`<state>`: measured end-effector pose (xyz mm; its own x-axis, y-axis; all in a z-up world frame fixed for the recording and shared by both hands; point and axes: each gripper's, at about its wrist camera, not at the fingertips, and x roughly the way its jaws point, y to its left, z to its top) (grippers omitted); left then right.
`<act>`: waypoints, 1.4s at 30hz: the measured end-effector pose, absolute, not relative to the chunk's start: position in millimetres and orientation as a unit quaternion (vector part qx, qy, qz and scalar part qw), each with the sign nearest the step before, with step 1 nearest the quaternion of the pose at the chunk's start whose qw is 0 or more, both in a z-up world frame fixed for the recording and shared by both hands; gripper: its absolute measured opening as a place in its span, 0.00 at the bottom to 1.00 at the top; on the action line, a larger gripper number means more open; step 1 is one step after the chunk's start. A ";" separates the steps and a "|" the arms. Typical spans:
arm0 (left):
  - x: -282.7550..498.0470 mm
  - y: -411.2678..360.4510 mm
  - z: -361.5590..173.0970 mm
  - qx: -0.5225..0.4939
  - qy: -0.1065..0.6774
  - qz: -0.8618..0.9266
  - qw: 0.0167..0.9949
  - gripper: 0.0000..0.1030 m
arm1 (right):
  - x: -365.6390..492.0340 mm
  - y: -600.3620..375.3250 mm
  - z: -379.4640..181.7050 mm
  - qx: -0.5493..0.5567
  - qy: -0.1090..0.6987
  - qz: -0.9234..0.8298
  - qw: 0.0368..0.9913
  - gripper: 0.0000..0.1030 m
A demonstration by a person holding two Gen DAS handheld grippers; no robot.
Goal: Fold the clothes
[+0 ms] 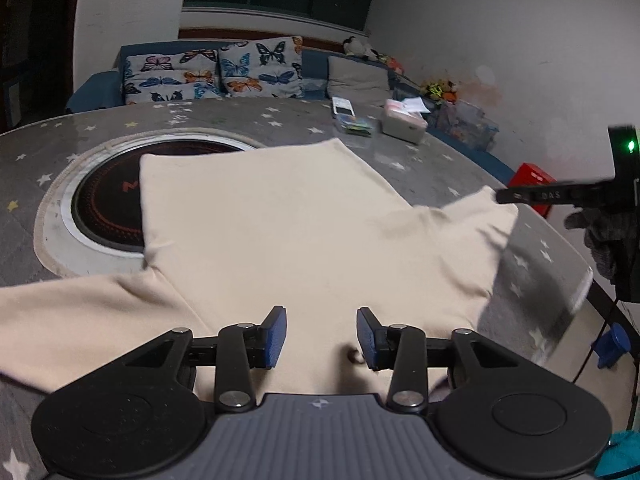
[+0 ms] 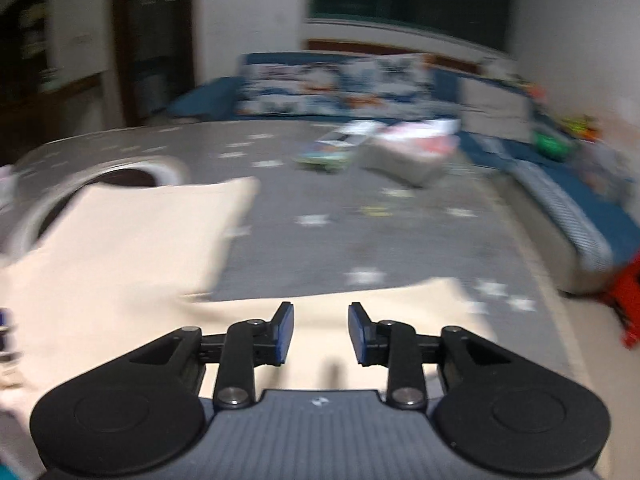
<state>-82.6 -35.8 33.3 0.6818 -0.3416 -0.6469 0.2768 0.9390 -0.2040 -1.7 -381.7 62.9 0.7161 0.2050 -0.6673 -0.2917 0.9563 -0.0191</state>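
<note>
Left wrist: one cream garment (image 1: 280, 220)

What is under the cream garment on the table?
The cream garment lies on the grey star-patterned table cover. Its far-left corner overlaps the round black inset in the table, hiding part of that inset. Whether anything else lies beneath the cloth cannot be seen.

Both wrist views low over cream garment (image 1: 280, 220), facing sofa (image 1: 312, 62), right blurred

"DAS" on the right tongs (image 1: 520, 196)
</note>
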 end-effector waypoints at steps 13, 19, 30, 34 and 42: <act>-101.6 -10.8 31.0 -0.072 0.358 -0.118 0.923 0.41 | -41.6 -271.5 44.3 -0.161 0.373 0.306 0.861 0.35; -97.5 31.0 39.5 -0.109 0.336 -0.023 0.935 0.41 | -40.3 -247.8 46.0 -0.187 0.367 0.336 0.847 0.41; -97.4 151.6 32.8 -0.214 0.304 0.242 0.896 0.53 | -37.8 -227.7 36.2 -0.200 0.380 0.362 0.827 0.41; -95.3 177.4 26.1 -0.257 0.302 0.251 0.883 0.53 | -36.0 -225.9 34.9 -0.200 0.383 0.362 0.826 0.41; -104.0 174.6 44.7 -0.241 0.206 0.178 0.931 0.05 | -33.3 -223.8 34.4 -0.202 0.385 0.361 0.825 0.44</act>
